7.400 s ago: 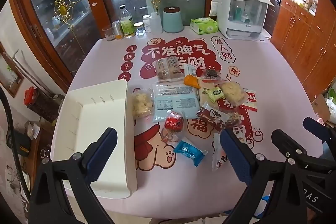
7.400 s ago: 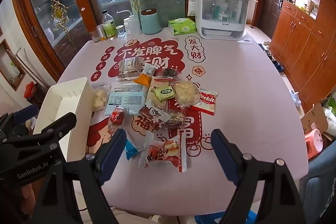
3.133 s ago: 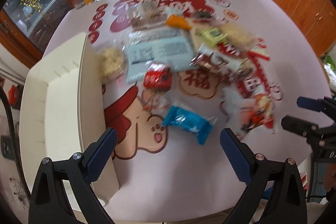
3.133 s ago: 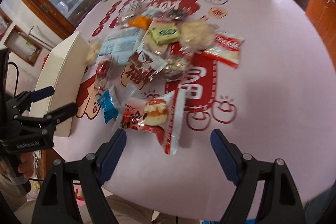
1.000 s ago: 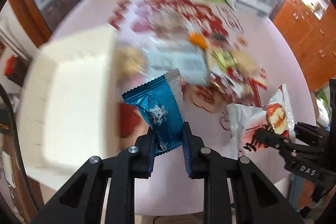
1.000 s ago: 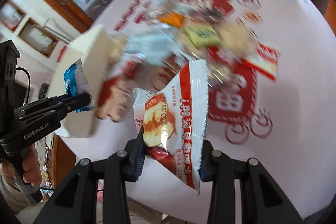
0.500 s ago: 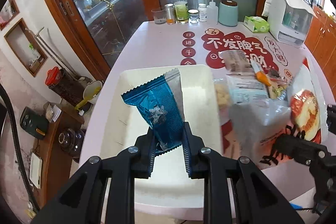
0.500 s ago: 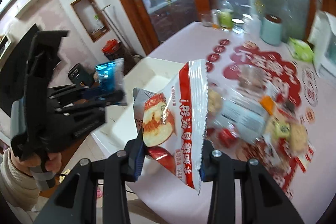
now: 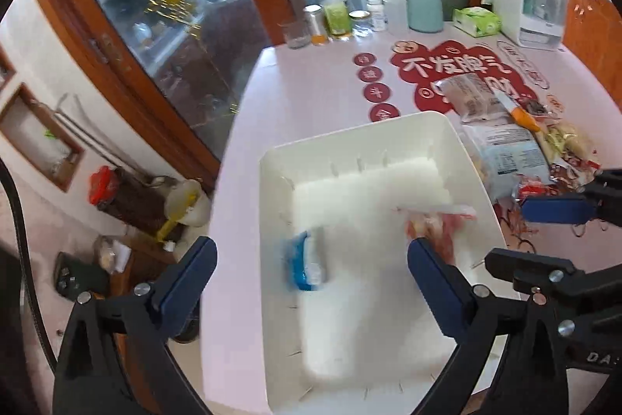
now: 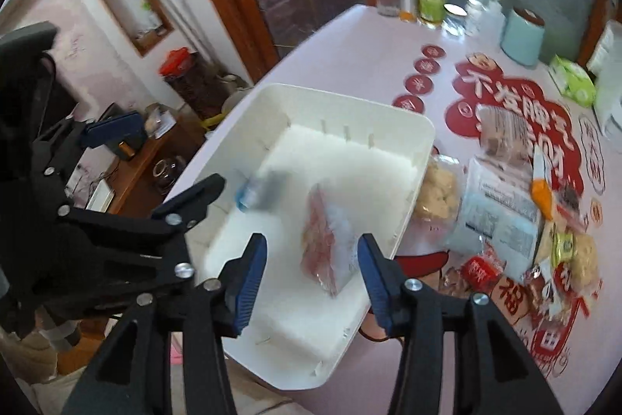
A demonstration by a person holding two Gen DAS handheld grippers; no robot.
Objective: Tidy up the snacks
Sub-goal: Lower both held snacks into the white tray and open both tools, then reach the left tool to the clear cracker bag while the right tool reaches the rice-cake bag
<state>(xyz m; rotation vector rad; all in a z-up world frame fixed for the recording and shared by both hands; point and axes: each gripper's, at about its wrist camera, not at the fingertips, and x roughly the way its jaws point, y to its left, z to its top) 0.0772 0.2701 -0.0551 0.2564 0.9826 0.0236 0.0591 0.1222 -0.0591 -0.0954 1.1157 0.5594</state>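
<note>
Hovering over the white rectangular plastic bin (image 9: 435, 127) at the table's left edge, both grippers have nothing in their grip. Left gripper (image 9: 311, 271): jaws opening, already wide, nothing between the pads. The small blue foil snack pack (image 9: 305, 259) shows blurred inside the bin, near its left wall. Right gripper (image 10: 311, 259): jaws opening, narrower than the left, pads not touching anything. The red-and-white plastic pastry bag (image 10: 330, 240) shows blurred inside the bin too, towards its right wall, w/ the blue pack apart from it. Can't tell if either pack has come to rest on the bin floor yet. Right of the bin, the remaining mixed snack packets (image 10: 505, 212) lie in a pile on the pink tablecloth w/ red print (image 9: 311, 96). Jars & bottles (image 9: 338, 18) stand well beyond the bin at the far table edge.
</note>
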